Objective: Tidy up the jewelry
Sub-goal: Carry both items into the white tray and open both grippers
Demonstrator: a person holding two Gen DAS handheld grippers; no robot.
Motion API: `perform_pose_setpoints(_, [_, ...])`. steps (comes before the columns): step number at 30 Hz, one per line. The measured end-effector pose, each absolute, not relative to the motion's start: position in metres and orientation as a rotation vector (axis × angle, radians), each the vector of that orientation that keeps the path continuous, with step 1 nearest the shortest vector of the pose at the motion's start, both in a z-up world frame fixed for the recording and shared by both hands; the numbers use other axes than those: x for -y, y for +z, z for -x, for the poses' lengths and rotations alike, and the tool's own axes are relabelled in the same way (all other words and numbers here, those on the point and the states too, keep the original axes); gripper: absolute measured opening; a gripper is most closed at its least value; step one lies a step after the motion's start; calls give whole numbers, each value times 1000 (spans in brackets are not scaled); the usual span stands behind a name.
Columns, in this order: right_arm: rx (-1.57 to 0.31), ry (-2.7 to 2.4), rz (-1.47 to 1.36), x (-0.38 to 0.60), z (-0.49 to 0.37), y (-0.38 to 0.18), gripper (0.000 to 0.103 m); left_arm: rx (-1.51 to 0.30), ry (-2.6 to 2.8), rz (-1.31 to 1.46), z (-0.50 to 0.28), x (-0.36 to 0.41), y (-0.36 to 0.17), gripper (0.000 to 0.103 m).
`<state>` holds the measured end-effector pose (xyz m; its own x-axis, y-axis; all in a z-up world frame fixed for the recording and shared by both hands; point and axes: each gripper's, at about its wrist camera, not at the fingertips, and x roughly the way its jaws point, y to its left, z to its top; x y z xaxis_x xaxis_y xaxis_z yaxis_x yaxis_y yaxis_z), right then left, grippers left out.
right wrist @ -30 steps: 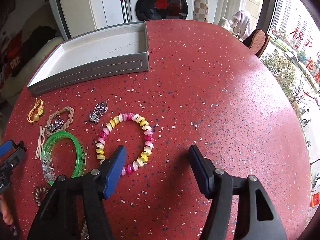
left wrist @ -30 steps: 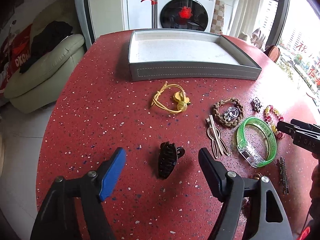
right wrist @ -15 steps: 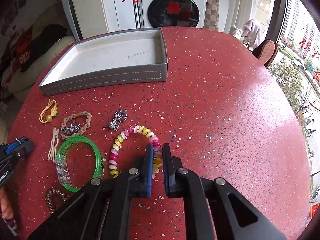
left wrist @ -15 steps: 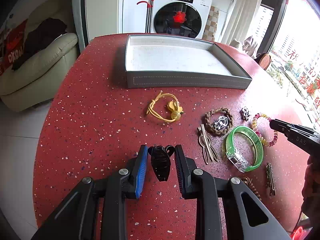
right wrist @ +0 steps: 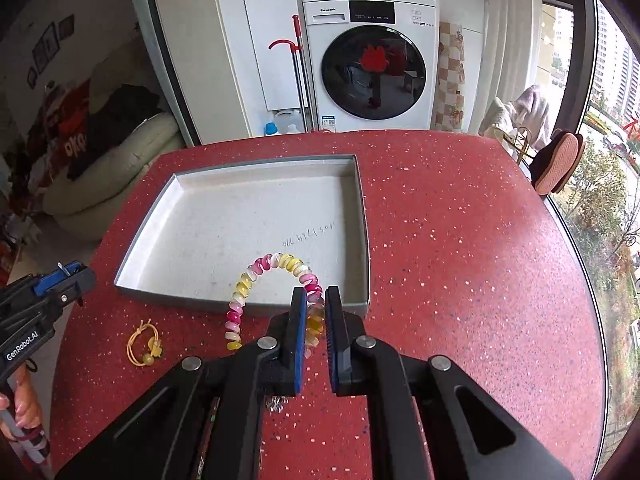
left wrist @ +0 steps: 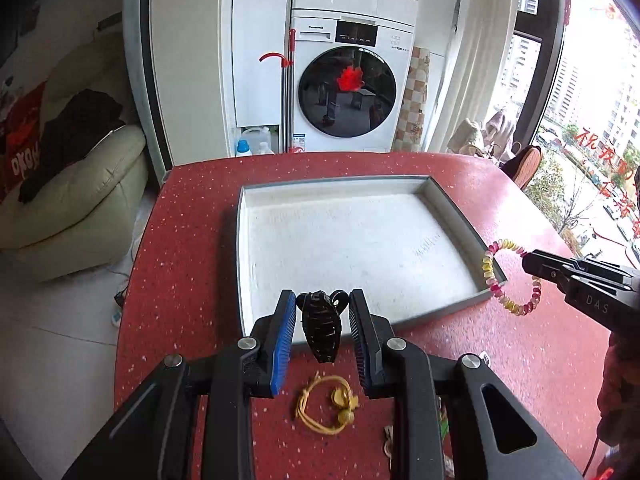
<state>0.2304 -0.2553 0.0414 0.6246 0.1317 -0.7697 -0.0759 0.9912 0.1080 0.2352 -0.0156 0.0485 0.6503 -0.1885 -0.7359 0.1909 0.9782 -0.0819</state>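
The tray (left wrist: 456, 216) floor at frame centre is left open from above; entry is blocked sideways only by its low walls.

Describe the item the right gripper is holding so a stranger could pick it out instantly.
Start at the shallow grey tray on the red speckled table. At its near right corner, the right gripper pinches a bead bracelet that hangs as a loop. It is the only pink, yellow and white ring; the left gripper holds a black claw clip.
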Motion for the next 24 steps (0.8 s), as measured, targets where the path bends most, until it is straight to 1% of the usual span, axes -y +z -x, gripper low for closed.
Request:
perform_pose_setpoints(4, [-895,121,-60,247,-269,35,10,-851,-194,0,-280,24,39,46])
perform_pose_setpoints(10, [-942,103,-112,246,-316,10,10,-914,-165,15,-327,34,7,46])
perform_pose_setpoints(16, [-987,77,-129,247,-335,-20,10,-981,-143,-15,-344,43,-30,46])
perform_pose_setpoints(20, [-1020,58,-129,248,-338,-39,10,-1001,-116,-60,-345,50,-44,46])
perform_pose_setpoints(23, [-1014,53,-115,248,-335,-43,10,-987,-99,-79,-345,51,-46,47])
perform_pose_setpoints(24, [-1011,54,-103,247,-334,-43,10,-981,-92,-89,-344,52,-45,52])
